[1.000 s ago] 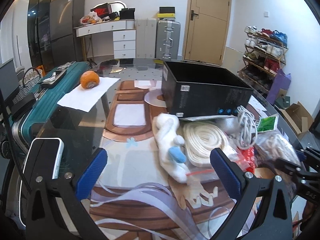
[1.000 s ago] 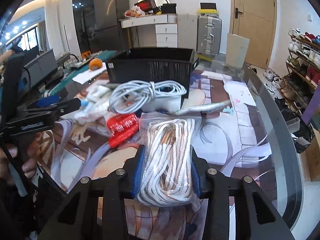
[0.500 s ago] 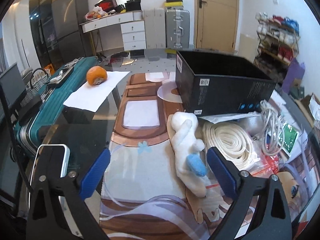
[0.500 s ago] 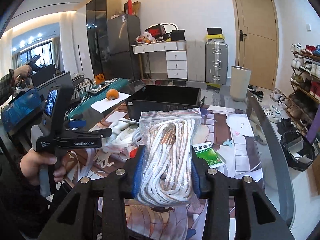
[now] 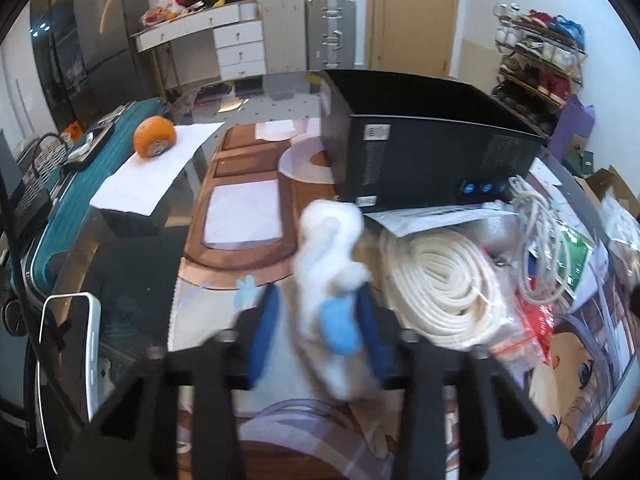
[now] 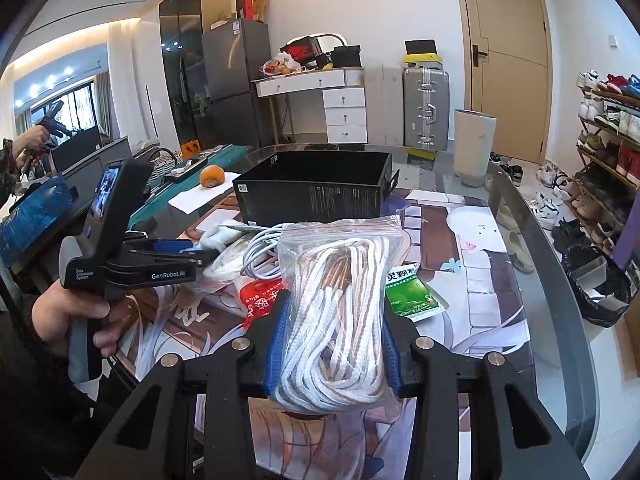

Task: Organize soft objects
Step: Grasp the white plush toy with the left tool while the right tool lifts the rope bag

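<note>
A white plush toy (image 5: 328, 248) with a blue patch lies on the printed table mat in front of the open black box (image 5: 420, 148). My left gripper (image 5: 316, 320) straddles its near end; the jaws are closing and the blue pads press its sides, blurred by motion. The right wrist view shows that gripper (image 6: 192, 254) from the side, held by a hand. My right gripper (image 6: 332, 340) is shut on a clear zip bag of white-and-copper cord (image 6: 340, 288), held above the table short of the black box (image 6: 312, 196).
Right of the toy lie a bagged coil of cream rope (image 5: 436, 280), a white cable bundle (image 5: 540, 240), a red packet (image 6: 260, 292) and a green sachet (image 6: 412, 288). An orange (image 5: 154, 136) rests on paper at the far left. A phone (image 5: 68, 344) lies near the left edge.
The left gripper moved forward over the plush toy and its jaws went from wide open to closed around it. The right gripper rose with the cord bag.
</note>
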### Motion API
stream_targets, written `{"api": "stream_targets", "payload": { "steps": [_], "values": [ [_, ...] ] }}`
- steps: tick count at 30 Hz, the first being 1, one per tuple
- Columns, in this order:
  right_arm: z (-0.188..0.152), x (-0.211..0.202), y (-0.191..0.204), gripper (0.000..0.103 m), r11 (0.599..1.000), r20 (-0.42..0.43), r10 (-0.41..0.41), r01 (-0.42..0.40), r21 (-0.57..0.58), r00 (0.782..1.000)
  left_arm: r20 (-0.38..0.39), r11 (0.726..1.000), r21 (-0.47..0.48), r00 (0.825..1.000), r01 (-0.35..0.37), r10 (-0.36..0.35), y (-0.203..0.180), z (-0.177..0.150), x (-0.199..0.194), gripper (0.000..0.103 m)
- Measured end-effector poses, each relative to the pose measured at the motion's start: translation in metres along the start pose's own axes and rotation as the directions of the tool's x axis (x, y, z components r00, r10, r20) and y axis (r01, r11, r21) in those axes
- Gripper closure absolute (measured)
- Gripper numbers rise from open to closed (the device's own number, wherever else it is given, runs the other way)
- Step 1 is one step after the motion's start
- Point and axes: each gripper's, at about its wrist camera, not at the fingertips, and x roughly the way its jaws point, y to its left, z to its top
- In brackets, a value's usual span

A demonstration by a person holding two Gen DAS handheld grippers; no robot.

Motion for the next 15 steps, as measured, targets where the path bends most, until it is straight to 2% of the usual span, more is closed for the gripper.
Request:
{"api": "stream_targets", "payload": {
  "steps": [8, 15],
  "values": [
    [-0.001, 0.003, -0.003, 0.063, 1.000, -0.002, -0.009, 0.009, 0.002, 1.000, 0.026, 0.999, -0.003, 0.999, 0.033, -0.033, 0.003, -0.007, -0.015, 0.080],
    [0.000, 0.001, -0.001, 0.063, 1.000, 0.012, -0.009, 0.009, -0.001, 1.000, 0.109, 0.998, -0.027, 0.992, 0.059, -0.055, 0.011, -0.009, -0.043, 0.080]
  ]
}}
